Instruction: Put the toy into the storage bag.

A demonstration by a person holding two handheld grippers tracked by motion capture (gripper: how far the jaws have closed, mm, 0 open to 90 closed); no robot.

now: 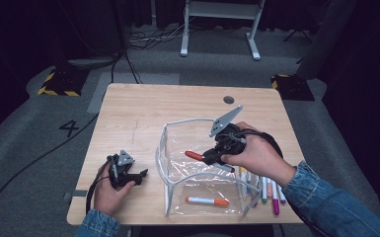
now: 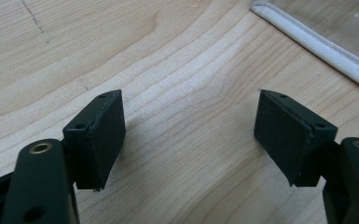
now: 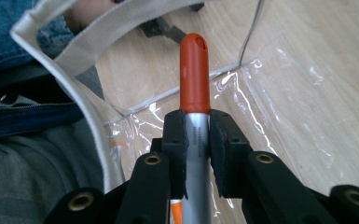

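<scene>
My right gripper [image 1: 208,158] is shut on a grey marker with a red cap [image 1: 193,155], held over the open mouth of a clear plastic pouch [image 1: 187,121] with a white rim. In the right gripper view the pads [image 3: 175,135] clamp the marker's grey barrel while the red cap [image 3: 195,70] points ahead into the pouch [image 3: 74,79]. An orange-capped marker [image 1: 207,201] lies inside the pouch near its front. My left gripper [image 1: 139,176] rests open on the table left of the pouch, its jaws [image 2: 189,116] wide apart over bare wood, nothing between them.
Several coloured markers [image 1: 269,190] lie on the table to the right of the pouch, under my right forearm. The pouch's white rim [image 2: 317,44] crosses the far right corner of the left gripper view. The wooden table [image 1: 128,113] has a round grommet [image 1: 229,99] near its back edge.
</scene>
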